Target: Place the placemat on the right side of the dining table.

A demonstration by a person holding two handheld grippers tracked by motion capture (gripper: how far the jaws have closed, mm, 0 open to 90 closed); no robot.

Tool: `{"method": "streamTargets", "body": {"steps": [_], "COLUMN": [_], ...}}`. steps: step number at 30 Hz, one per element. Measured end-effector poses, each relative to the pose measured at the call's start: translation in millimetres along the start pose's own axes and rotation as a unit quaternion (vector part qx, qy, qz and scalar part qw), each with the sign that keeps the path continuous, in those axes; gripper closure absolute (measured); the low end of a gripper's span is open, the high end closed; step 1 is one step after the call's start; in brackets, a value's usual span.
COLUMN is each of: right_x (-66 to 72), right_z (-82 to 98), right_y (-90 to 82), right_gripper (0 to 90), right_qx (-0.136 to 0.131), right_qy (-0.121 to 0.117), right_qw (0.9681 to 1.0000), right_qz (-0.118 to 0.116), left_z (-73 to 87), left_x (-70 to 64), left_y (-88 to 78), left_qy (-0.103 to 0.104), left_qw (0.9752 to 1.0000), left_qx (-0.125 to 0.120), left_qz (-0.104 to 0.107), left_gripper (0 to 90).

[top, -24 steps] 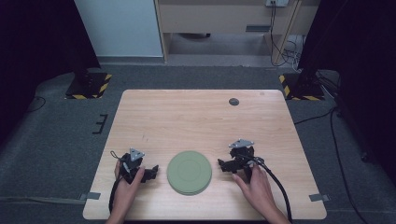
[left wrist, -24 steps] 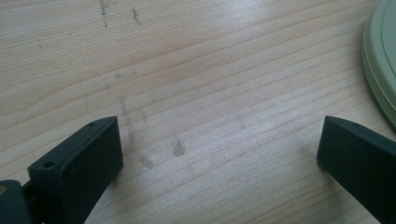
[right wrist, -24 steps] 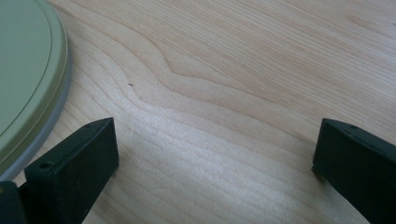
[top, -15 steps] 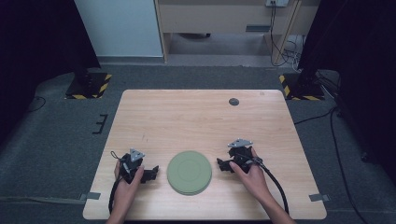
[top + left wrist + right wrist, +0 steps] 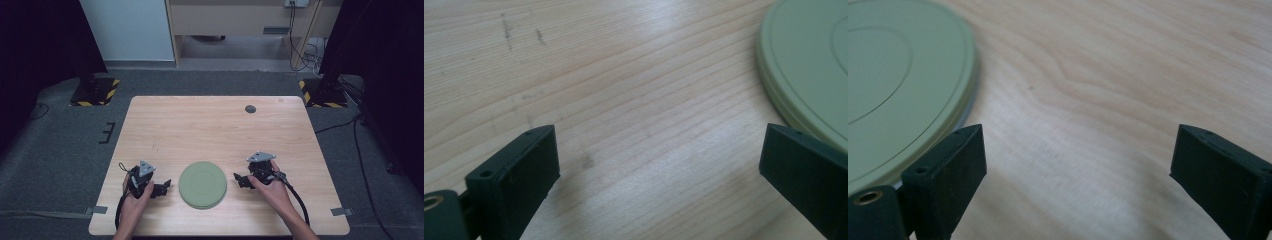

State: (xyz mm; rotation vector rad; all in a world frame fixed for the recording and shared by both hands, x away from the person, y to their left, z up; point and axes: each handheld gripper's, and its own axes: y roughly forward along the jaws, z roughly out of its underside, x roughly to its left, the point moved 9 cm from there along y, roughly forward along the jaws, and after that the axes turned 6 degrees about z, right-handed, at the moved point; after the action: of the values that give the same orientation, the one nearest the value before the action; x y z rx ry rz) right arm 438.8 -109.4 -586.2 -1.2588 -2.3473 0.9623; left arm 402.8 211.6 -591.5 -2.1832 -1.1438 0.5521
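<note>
The left gripper [image 5: 162, 189] rests low on the wooden surface [image 5: 210, 130] just left of the green plate [image 5: 202, 184], its jaws spread wide and holding nothing; in the left gripper view the plate's rim [image 5: 809, 75] curves in just beside the right-hand jaw. The plate itself lies flat near the front edge of the surface, midway between the two hands, and its edge shows more than one layer (it may be a stack of plates rather than one; I cannot tell for sure). To the right, the right gripper [image 5: 242, 181] mirrors the first: jaws wide apart, empty, with the plate's rim [image 5: 913, 90] just beside its left-hand jaw in the right gripper view. A small dark disc [image 5: 250, 108] sits well apart, near the far edge.

The step in hand looks like an approach to the plate's rim from both sides. To do it well, each gripper should turn so that one jaw can slide under the lip and the other come down on top, since the rim lies thin and close to the wood. Both sides should close together and evenly, or the plate may skate sideways or tip. If it is a stack, catching only the top layer calls for a shallow, careful bite.
</note>
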Motion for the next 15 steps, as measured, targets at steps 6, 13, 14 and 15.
{"method": "streamTargets", "body": {"steps": [6, 13, 14, 15], "right_x": [24.8, 43.0, 47.8, 47.8], "right_z": [5.5, 5.6, 4.8, 4.8], "right_y": [-13.1, -13.4, -12.9, -12.9], "right_gripper": [7.0, 7.8, 7.8, 7.8], "right_qx": [-0.003, -0.006, -0.005, -0.005], "right_qy": [-0.029, -0.049, -0.053, -0.053], "right_qw": [0.9991, 0.9979, 0.9975, 0.9975], "right_qz": [-0.031, -0.043, -0.048, -0.048], "left_z": [0.5, 2.5, 1.9, 1.9], "left_x": [-14.4, -27.2, -31.4, -31.4], "left_y": [-0.8, 1.3, 2.1, 2.1], "left_qy": [0.007, 0.018, 0.025, 0.025], "left_qw": [0.9997, 0.9985, 0.9980, 0.9980], "left_qx": [0.002, 0.010, 0.011, 0.011], "left_qz": [0.023, 0.051, 0.057, 0.057], "left_gripper": [2.9, 3.2, 3.2, 3.2]}}
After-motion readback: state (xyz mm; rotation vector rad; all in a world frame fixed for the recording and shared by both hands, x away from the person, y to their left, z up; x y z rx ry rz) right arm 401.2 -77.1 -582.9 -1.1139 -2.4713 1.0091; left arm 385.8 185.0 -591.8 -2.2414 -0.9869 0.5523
